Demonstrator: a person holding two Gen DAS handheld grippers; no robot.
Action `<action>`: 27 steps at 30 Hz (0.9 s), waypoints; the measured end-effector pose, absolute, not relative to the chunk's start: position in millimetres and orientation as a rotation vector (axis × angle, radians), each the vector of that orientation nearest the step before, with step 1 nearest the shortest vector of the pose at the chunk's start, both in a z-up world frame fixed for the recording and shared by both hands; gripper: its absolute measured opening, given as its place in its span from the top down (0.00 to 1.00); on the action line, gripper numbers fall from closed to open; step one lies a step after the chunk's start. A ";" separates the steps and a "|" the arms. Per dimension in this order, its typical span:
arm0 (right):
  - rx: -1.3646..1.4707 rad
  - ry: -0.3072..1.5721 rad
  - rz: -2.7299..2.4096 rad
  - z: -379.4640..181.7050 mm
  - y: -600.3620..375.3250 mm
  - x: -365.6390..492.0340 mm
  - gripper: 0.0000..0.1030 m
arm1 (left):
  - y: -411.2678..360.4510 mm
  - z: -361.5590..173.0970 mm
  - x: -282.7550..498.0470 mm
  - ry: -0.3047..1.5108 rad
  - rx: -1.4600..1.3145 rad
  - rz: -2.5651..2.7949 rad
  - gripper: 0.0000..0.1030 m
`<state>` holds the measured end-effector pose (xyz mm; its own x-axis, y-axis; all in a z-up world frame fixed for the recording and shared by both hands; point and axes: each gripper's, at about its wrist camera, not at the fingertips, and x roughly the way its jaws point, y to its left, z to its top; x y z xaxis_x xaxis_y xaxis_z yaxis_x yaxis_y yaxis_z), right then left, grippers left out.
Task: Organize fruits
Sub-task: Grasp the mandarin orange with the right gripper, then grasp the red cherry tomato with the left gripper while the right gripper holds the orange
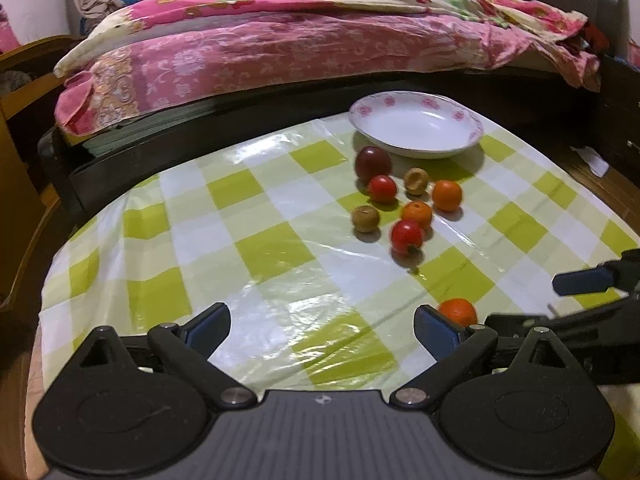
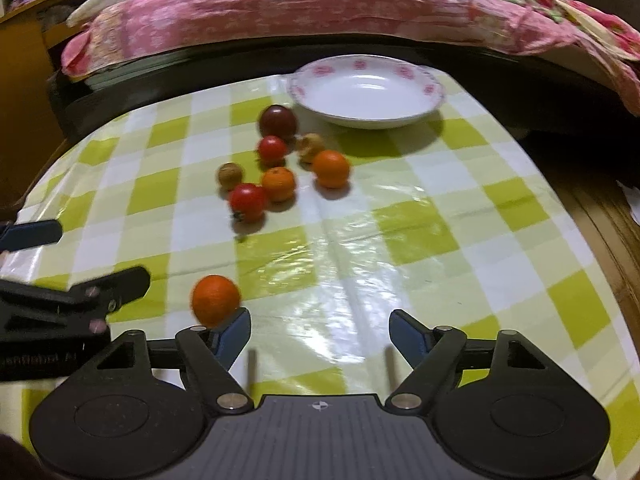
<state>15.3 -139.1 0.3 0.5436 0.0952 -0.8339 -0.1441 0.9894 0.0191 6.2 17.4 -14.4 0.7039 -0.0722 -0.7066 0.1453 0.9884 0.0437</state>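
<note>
Fruits: three oranges point(image 1: 447, 195), two tomatoes point(image 1: 407, 236), two brown, one plum point(image 1: 373, 163); both tools wide.

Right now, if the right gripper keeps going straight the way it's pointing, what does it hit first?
Probably only bare tablecloth. The open right gripper aims right of the fruit cluster; the near orange sits just outside its left finger. Farther on is the plate, though depth is unclear.

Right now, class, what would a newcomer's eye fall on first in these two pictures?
First, the cluster of fruits in the middle of the green-checked cloth, just in front of the empty white plate at the far edge. Next, one lone orange lying apart, near the open left gripper and open right gripper. Behind, a pink bed.
</note>
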 end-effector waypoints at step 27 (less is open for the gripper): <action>-0.039 1.020 0.430 -15.8 -94.4 35.7 0.73 | 51.4 -12.5 20.3 0.779 0.005 -0.073 0.00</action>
<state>35.7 -94.4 -15.8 0.4474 0.3291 -0.8316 -0.3653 0.9160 0.1659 20.3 51.4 -12.5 0.7091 -0.0641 -0.7021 0.0677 0.9974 -0.0227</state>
